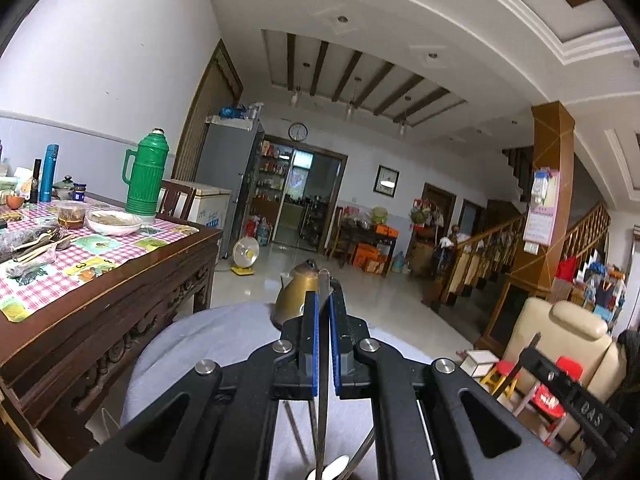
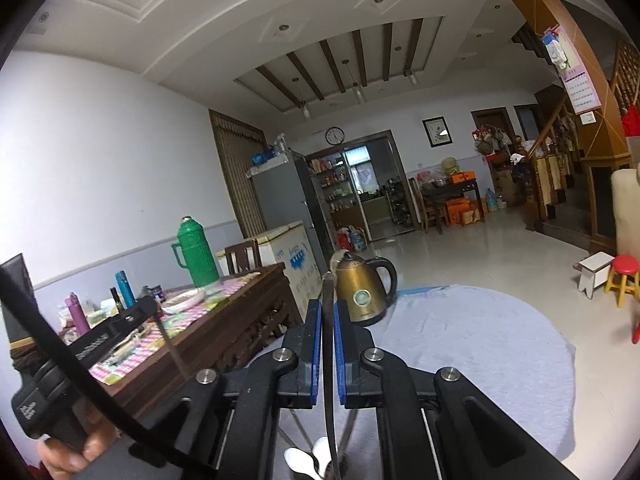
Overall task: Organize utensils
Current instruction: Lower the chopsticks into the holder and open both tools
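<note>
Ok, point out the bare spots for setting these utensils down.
Free: the grey mat right of the kettle, and the tablecloth between the bowl and the table's near edge. Crowded: the table's far left, around the cutlery pile and bottles.

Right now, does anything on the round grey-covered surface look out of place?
Yes. A brass-coloured electric kettle stands on the grey cloth, while the other tableware, the loose utensils included, is on the checked table.
</note>
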Demonstrator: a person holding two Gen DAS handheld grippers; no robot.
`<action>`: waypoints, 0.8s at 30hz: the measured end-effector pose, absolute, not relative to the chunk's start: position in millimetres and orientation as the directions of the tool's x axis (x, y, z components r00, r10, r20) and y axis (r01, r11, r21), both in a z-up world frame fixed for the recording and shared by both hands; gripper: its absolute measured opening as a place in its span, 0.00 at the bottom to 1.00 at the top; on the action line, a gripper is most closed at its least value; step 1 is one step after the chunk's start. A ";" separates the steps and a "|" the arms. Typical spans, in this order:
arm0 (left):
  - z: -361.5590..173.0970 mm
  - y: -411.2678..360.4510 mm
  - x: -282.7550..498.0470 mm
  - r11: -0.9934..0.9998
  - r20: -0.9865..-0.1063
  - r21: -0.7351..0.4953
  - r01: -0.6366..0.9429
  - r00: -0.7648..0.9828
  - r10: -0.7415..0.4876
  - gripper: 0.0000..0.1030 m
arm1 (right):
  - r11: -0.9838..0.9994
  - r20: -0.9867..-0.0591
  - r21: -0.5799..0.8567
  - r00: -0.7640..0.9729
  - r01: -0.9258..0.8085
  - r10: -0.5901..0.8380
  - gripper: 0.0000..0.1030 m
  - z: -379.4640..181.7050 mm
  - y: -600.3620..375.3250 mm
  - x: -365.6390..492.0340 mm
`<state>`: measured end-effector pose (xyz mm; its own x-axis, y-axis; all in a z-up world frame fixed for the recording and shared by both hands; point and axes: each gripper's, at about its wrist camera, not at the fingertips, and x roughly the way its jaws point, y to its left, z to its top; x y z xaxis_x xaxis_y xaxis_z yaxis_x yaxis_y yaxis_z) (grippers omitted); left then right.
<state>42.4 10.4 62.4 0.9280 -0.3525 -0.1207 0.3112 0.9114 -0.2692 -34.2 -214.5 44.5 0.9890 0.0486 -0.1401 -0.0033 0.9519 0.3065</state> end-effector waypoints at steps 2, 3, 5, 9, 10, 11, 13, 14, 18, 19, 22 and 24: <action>58.9 8.4 45.1 0.907 -0.109 -0.284 0.312 0.929 -0.354 0.05 | 0.951 -0.135 0.310 0.990 -0.005 0.050 0.07 41.7 -209.9 -32.0; 56.8 6.7 46.1 0.908 -0.112 -0.284 0.308 0.930 -0.350 0.05 | 0.951 -0.139 0.309 0.989 -0.004 0.050 0.07 39.3 -207.7 -29.6; 49.6 3.4 48.6 0.908 -0.120 -0.289 0.303 0.930 -0.349 0.05 | 0.948 -0.150 0.318 0.987 -0.007 0.058 0.07 37.0 -207.4 -27.7; 36.8 -2.0 53.1 0.911 -0.135 -0.292 0.291 0.931 -0.340 0.05 | 0.947 -0.173 0.321 0.983 -0.006 0.065 0.07 27.4 -205.9 -22.5; 35.5 -3.5 53.4 0.913 -0.140 -0.289 0.288 0.931 -0.338 0.05 | 0.946 -0.176 0.323 0.982 -0.006 0.066 0.07 25.3 -206.5 -22.1; 32.4 -5.5 55.0 0.915 -0.147 -0.287 0.285 0.930 -0.336 0.05 | 0.946 -0.182 0.325 0.981 -0.005 0.068 0.07 23.6 -206.0 -20.5; 29.1 -7.9 55.5 0.914 -0.153 -0.287 0.287 0.928 -0.339 0.05 | 0.947 -0.189 0.321 0.980 -0.005 0.069 0.07 21.3 -206.4 -20.3; 27.8 -9.3 55.4 0.916 -0.157 -0.282 0.284 0.929 -0.336 0.05 | 0.948 -0.191 0.319 0.979 -0.004 0.068 0.07 20.8 -205.9 -20.0; 23.8 -14.3 53.4 0.921 -0.163 -0.264 0.286 0.928 -0.335 0.05 | 0.949 -0.198 0.314 0.978 -0.006 0.071 0.07 19.5 -205.6 -20.7; 23.3 -15.3 52.5 0.921 -0.163 -0.262 0.287 0.928 -0.335 0.05 | 0.950 -0.201 0.313 0.977 -0.006 0.072 0.07 20.0 -205.5 -19.6; 21.0 -18.8 51.2 0.924 -0.167 -0.253 0.286 0.928 -0.333 0.05 | 0.950 -0.206 0.312 0.976 -0.006 0.074 0.07 19.7 -207.7 -19.6; 17.9 -19.7 53.0 0.926 -0.174 -0.249 0.283 0.928 -0.330 0.05 | 0.951 -0.214 0.309 0.974 -0.004 0.074 0.07 17.5 -208.5 -18.8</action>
